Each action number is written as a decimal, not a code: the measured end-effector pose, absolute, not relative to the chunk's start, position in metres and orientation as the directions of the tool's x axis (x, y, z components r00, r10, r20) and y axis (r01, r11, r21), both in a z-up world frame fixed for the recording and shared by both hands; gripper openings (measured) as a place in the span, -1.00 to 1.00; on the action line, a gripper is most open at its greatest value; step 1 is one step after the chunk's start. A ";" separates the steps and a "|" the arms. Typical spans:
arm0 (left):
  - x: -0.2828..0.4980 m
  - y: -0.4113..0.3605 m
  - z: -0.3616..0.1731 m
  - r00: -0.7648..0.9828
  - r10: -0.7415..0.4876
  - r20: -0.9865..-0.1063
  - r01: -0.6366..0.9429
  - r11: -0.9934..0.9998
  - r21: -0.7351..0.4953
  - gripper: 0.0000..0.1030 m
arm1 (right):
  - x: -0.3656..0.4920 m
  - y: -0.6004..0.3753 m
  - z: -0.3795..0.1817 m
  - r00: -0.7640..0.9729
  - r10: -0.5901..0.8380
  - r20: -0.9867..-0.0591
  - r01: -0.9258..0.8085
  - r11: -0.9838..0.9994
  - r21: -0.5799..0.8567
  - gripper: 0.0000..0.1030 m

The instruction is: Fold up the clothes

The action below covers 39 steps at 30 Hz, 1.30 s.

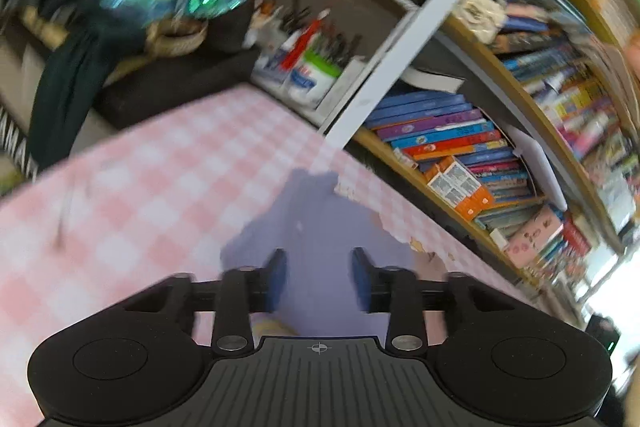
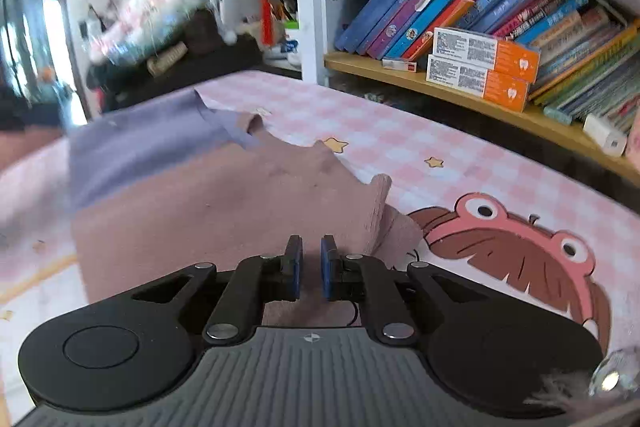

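Beside bookshelves (image 2: 460,83), pink checked tabletop (image 2: 400,147)

Your right gripper (image 2: 310,267) hovers low over the mauve garment (image 2: 224,203), jaws parted by a narrow gap with nothing between the blue pads (image 2: 296,269). A lavender garment (image 2: 140,143) lies just beyond, its edge tucked under the mauve one. Both rest on the pink checked cloth (image 2: 380,143), near the cartoon frog print (image 2: 516,243).

A folded mauve-and-lavender garment (image 2: 208,195) lies flat just ahead of and under the right jaws, cuff (image 2: 380,211) to their right
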<state>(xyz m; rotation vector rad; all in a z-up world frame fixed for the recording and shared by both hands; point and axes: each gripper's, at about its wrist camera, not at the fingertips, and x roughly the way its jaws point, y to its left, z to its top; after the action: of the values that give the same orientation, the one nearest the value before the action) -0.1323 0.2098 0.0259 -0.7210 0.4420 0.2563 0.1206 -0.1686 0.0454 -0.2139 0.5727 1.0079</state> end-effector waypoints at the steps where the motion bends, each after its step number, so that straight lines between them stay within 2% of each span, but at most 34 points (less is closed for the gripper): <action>1: -0.130 0.209 0.021 0.865 0.083 -0.495 -0.397 0.716 -0.574 -0.14 | 0.120 -0.170 0.044 0.394 0.745 -0.538 -0.851 0.517 0.093 -0.76; 4: -0.122 0.207 0.008 0.819 0.125 -0.560 -0.481 0.680 -0.553 -0.16 | 0.114 -0.172 0.044 0.372 0.769 -0.519 -0.873 0.480 0.086 -0.52; 8: -0.118 0.208 -0.003 0.817 0.140 -0.560 -0.528 0.573 -0.627 -0.14 | 0.102 -0.183 0.051 0.277 0.829 -0.485 -0.920 0.375 0.116 -0.13; 11: -0.113 0.212 -0.012 0.795 0.161 -0.584 -0.582 0.469 -0.664 -0.15 | 0.092 -0.191 0.047 0.233 0.842 -0.487 -0.940 0.323 0.110 -0.11; 17: -0.106 0.213 -0.017 0.792 0.222 -0.569 -0.607 0.383 -0.696 -0.12 | 0.087 -0.191 0.041 0.238 0.829 -0.505 -0.942 0.323 0.086 -0.10; 20: -0.103 0.212 -0.018 0.788 0.244 -0.566 -0.614 0.383 -0.690 -0.26 | 0.087 -0.190 0.037 0.241 0.824 -0.512 -0.939 0.332 0.091 -0.09; 21: -0.101 0.210 -0.016 0.783 0.251 -0.569 -0.619 0.400 -0.675 -0.49 | 0.087 -0.190 0.037 0.242 0.824 -0.513 -0.939 0.333 0.091 -0.09; 22: -0.099 0.205 -0.011 0.780 0.267 -0.567 -0.622 0.436 -0.651 -0.62 | 0.087 -0.190 0.036 0.244 0.823 -0.513 -0.939 0.333 0.088 -0.09; 23: -0.097 0.200 -0.007 0.776 0.283 -0.564 -0.624 0.470 -0.624 -0.67 | 0.086 -0.190 0.036 0.246 0.822 -0.514 -0.939 0.334 0.084 -0.08; 24: -0.095 0.192 0.001 0.783 0.297 -0.547 -0.613 0.519 -0.596 -0.77 | 0.086 -0.190 0.036 0.248 0.821 -0.514 -0.939 0.334 0.081 -0.08; 25: -0.093 0.178 0.015 0.815 0.303 -0.494 -0.565 0.604 -0.562 -0.78 | 0.085 -0.190 0.036 0.249 0.821 -0.514 -0.939 0.334 0.079 -0.08; 29: -0.087 0.141 0.046 0.906 0.202 -0.371 -0.370 0.804 -0.466 -0.61 | 0.087 -0.190 0.034 0.239 0.824 -0.513 -0.940 0.329 0.091 -0.02; 30: -0.086 0.135 0.050 0.915 0.180 -0.361 -0.338 0.830 -0.443 -0.47 | 0.087 -0.190 0.034 0.237 0.825 -0.513 -0.940 0.328 0.093 -0.01; 32: -0.082 0.140 0.043 0.883 0.222 -0.414 -0.400 0.816 -0.416 -0.26 | 0.087 -0.190 0.034 0.237 0.825 -0.513 -0.941 0.327 0.091 -0.01; 34: -0.082 0.155 0.030 0.854 0.238 -0.463 -0.460 0.760 -0.458 -0.10 | 0.086 -0.190 0.034 0.238 0.824 -0.513 -0.941 0.327 0.089 -0.01; 37: -0.082 0.178 0.012 0.810 0.248 -0.532 -0.541 0.666 -0.513 -0.09 | 0.087 -0.190 0.034 0.238 0.825 -0.513 -0.941 0.327 0.089 -0.01; 39: -0.086 0.191 -0.001 0.810 0.227 -0.542 -0.553 0.603 -0.575 -0.09 | 0.087 -0.190 0.034 0.237 0.825 -0.513 -0.941 0.326 0.090 -0.01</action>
<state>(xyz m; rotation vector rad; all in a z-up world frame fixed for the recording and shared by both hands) -0.0858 0.1914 -0.0006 -0.8057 0.4434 0.4690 0.0869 -0.1899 0.0335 -0.2588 0.5253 1.2285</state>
